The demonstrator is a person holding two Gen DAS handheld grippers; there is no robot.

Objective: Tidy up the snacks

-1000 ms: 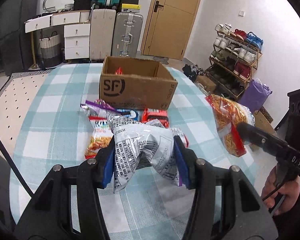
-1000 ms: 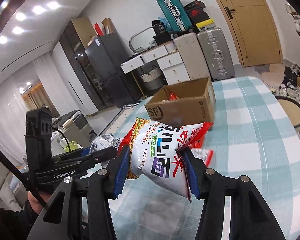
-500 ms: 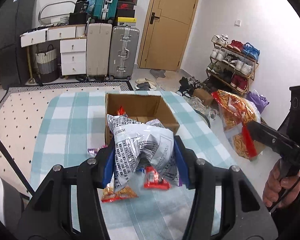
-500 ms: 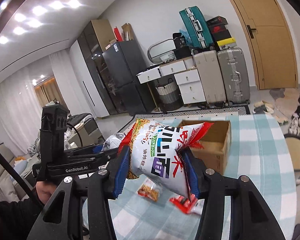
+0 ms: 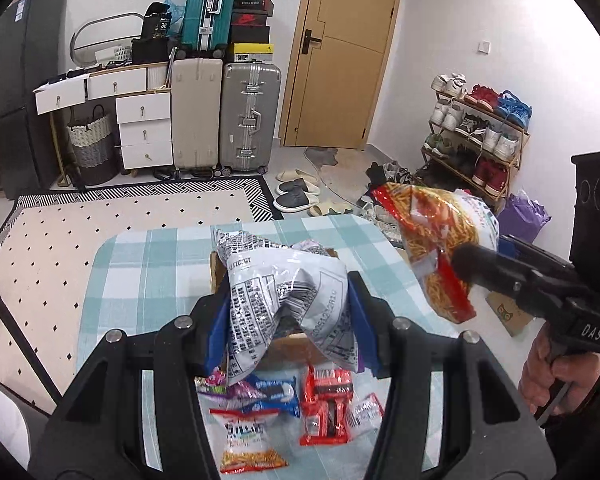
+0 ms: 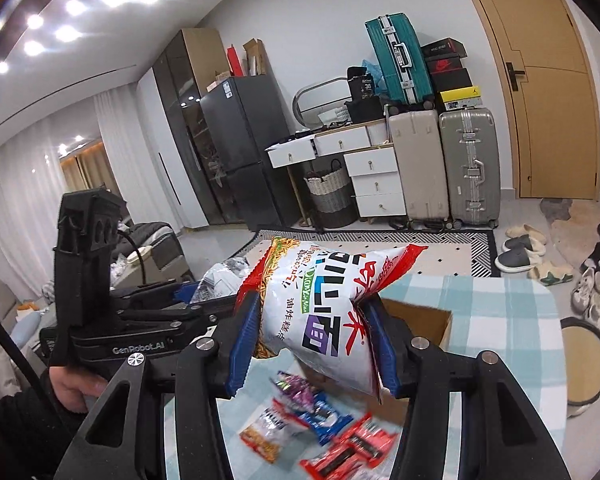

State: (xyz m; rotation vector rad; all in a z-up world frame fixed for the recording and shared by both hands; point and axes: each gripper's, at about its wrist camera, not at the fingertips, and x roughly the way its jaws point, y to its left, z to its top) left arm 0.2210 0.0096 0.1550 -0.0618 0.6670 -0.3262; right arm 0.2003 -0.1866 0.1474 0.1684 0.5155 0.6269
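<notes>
My left gripper (image 5: pixel 286 320) is shut on a silver snack bag (image 5: pixel 284 292) with black print, held high above the table. That bag hides most of the cardboard box (image 5: pixel 294 344) beneath it. My right gripper (image 6: pixel 312 340) is shut on a red and white noodle snack bag (image 6: pixel 320 304), raised over the box (image 6: pixel 420 320). The same noodle bag (image 5: pixel 436 240) shows at the right of the left wrist view. Several small snack packets (image 5: pixel 284 404) lie on the checked tablecloth (image 5: pixel 140 280) in front of the box.
The table's far edge drops to a dotted rug (image 5: pixel 100 232). Suitcases (image 5: pixel 248 116) and white drawers (image 5: pixel 144 128) stand at the far wall, a shoe rack (image 5: pixel 476 136) at the right. A round stool (image 6: pixel 584 356) sits beside the table. A hand (image 5: pixel 556 376) holds the right gripper's handle.
Both grippers have risen and moved toward the box with their bags still held. The box and the loose packets now sit lower in both views.
</notes>
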